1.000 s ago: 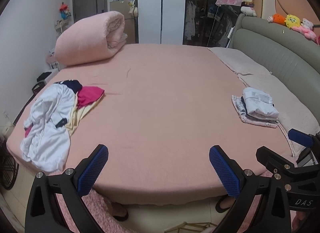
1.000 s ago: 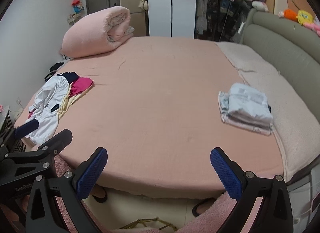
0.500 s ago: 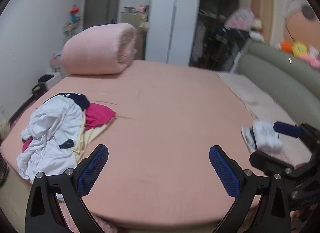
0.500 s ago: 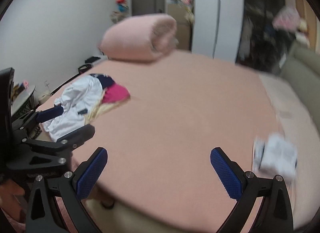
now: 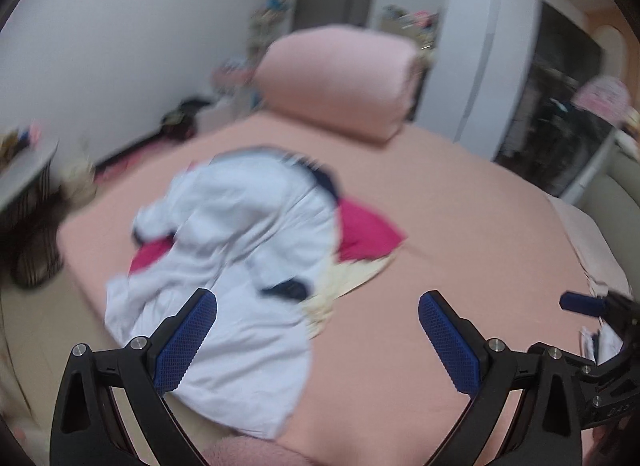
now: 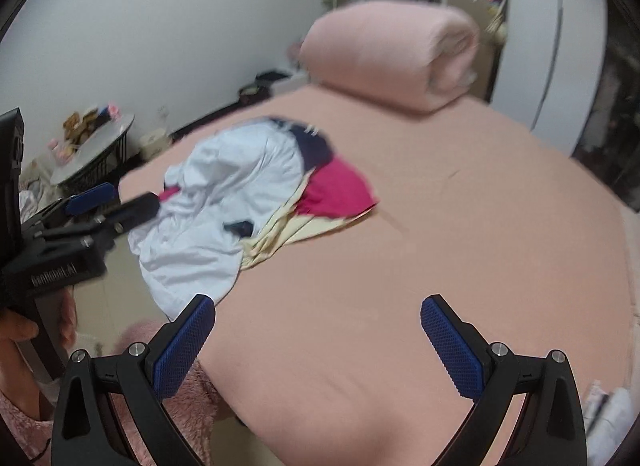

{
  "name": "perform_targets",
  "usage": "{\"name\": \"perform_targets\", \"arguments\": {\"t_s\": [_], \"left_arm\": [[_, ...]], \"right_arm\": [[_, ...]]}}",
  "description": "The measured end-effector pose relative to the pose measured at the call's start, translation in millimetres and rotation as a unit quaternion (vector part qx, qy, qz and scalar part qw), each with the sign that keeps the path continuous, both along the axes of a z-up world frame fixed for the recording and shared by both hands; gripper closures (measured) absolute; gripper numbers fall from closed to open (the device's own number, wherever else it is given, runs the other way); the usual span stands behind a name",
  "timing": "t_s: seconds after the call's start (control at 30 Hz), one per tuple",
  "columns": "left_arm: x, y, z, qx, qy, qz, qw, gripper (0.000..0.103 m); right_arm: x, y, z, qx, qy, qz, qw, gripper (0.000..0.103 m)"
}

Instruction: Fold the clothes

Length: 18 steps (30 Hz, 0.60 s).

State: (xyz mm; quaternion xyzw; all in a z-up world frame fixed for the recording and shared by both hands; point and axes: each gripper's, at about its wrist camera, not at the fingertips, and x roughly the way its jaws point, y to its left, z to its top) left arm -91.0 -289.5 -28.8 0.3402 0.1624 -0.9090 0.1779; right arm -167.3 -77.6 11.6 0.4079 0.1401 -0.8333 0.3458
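Both grippers, left [image 5: 318,336] and right [image 6: 318,340], hung over the bed [image 6: 460,225], jaws spread and empty; crumpled clothes pile [image 6: 248,193] lay ahead.

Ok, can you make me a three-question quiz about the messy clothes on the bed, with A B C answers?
1. Where is the rolled-up pink quilt?
A. on the floor
B. at the far end of the bed
C. under the clothes pile

2. What colour is the top garment in the pile?
A. white
B. green
C. black

3. How are the left tongs and the right tongs?
A. both shut on a shirt
B. one open, one shut
C. both open and holding nothing

Answers:
1. B, the quilt lies on the pink bed beyond the pile, near the wardrobe.
2. A, a crumpled white garment lies over the bright pink garment and a pale yellow one.
3. C, each pair's blue pads stand wide apart with only bed and cloth seen beyond them.
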Motion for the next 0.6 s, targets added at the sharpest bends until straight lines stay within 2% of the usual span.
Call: {"name": "perform_targets", "arguments": {"t_s": [0.17,0.33,0.53,0.57,0.6], "left_arm": [[-10.5,-68.0,-65.2,0.044,-0.060,0.060,0.9954,0.000],[-15.6,-108.8,-106.1,0.058,-0.094,0.099,0.9889,0.000],[-15.3,-150.0,-144.9,0.161,-0.112,0.098,0.9757,0.000],[-15.8,-153.8,-148.7,0.172,-0.113,0.090,0.9745,0.002],[-17.4,-154.6,-150.0,0.173,-0.113,0.074,0.9756,0.017]], "right_arm": [[-28.4,-66.1,-62.1,0.013,-0.068,0.017,0.997,0.000],[-47.2,-142.5,-110.1,0.039,-0.082,0.038,0.995,0.000],[-43.1,-211.5,-153.1,0.065,-0.103,0.111,0.986,0.001],[-41.1,-219.0,-160.1,0.065,-0.116,0.125,0.983,0.007],[-39.6,-225.0,-167.5,0.066,-0.131,0.136,0.980,0.028]]}}
